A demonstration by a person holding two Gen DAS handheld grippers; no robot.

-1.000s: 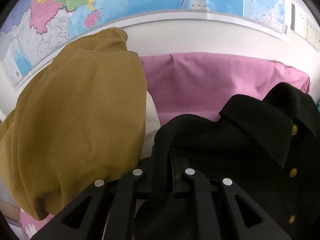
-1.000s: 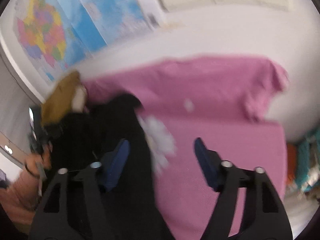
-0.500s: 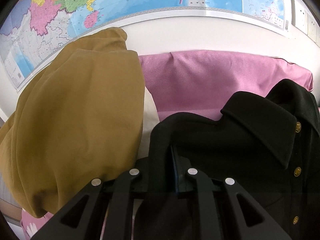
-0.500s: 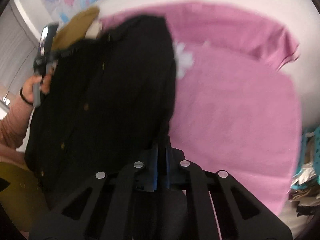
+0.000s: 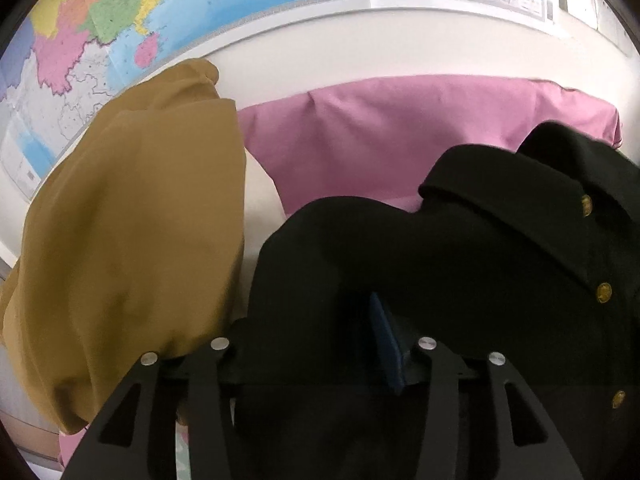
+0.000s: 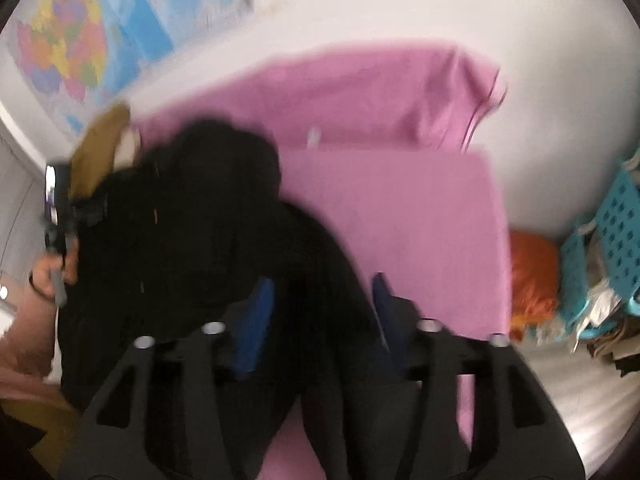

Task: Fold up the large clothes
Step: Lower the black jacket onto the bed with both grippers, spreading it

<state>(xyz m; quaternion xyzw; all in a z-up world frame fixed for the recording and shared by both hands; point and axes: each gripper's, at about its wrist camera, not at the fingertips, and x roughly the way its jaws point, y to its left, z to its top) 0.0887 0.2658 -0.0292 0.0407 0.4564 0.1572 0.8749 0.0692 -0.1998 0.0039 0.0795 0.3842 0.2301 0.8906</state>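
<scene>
A black button-front garment (image 5: 480, 248) with gold buttons and a collar hangs over the pink-covered surface (image 5: 380, 136). My left gripper (image 5: 352, 320) is shut on a fold of its black cloth; one blue pad (image 5: 386, 344) shows beside the cloth. In the blurred right wrist view the same black garment (image 6: 208, 220) lies across the pink surface (image 6: 420, 216). My right gripper (image 6: 320, 308) stands open, its blue pads (image 6: 256, 320) apart with black cloth lying between them.
A mustard-yellow garment (image 5: 132, 248) hangs at the left beside a wall map (image 5: 200, 12). At the right stand a blue perforated basket (image 6: 616, 240) and an orange bundle (image 6: 532, 280). The other hand and its gripper (image 6: 60, 232) show at the left.
My right gripper was shut half a second ago and has opened, with the view swinging upward. My left gripper stays shut on the black cloth, which has shifted slightly right.
</scene>
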